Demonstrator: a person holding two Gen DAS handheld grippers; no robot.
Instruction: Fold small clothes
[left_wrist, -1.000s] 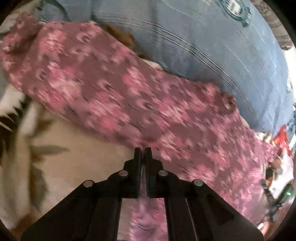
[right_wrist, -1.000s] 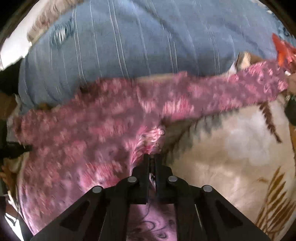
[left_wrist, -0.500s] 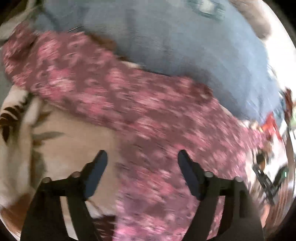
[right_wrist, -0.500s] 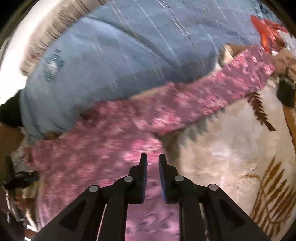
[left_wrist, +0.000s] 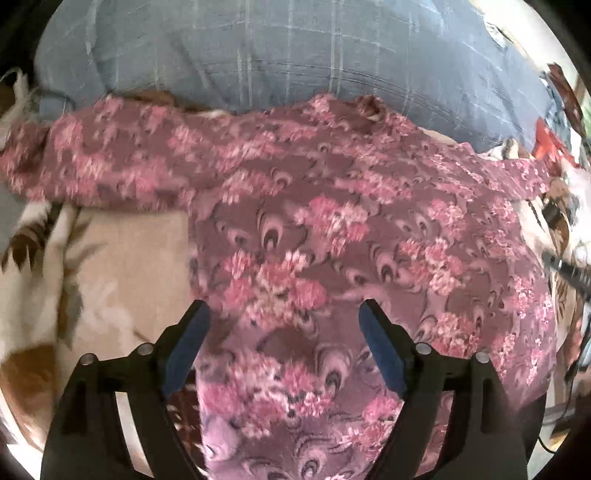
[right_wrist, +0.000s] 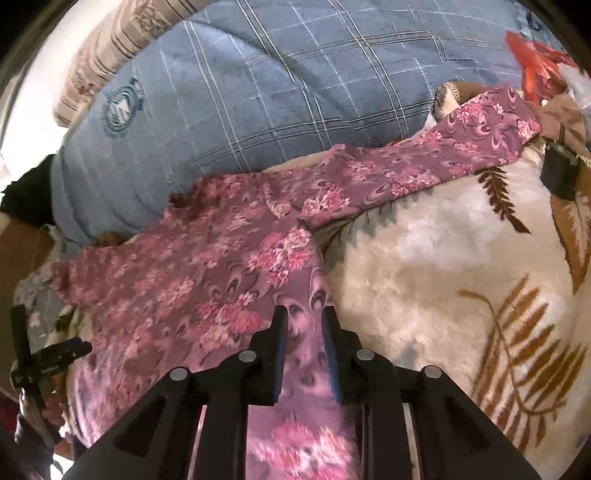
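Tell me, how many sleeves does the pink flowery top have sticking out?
2. One sleeve stretches to the upper right over the leaf blanket; the other sleeve stretches to the left in the left wrist view, below the blue checked quilt. None seem hidden.

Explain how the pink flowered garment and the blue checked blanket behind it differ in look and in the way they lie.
The garment is pink-purple with a flower print; the blanket is blue with thin pale crossing lines. The garment lies spread out flat on the cream leaf-patterned cover, one sleeve stretched sideways; the blanket is heaped into a bulky mound behind it. The garment looks thin, the blanket thick and padded. Both are soft cloth resting on the same surface.
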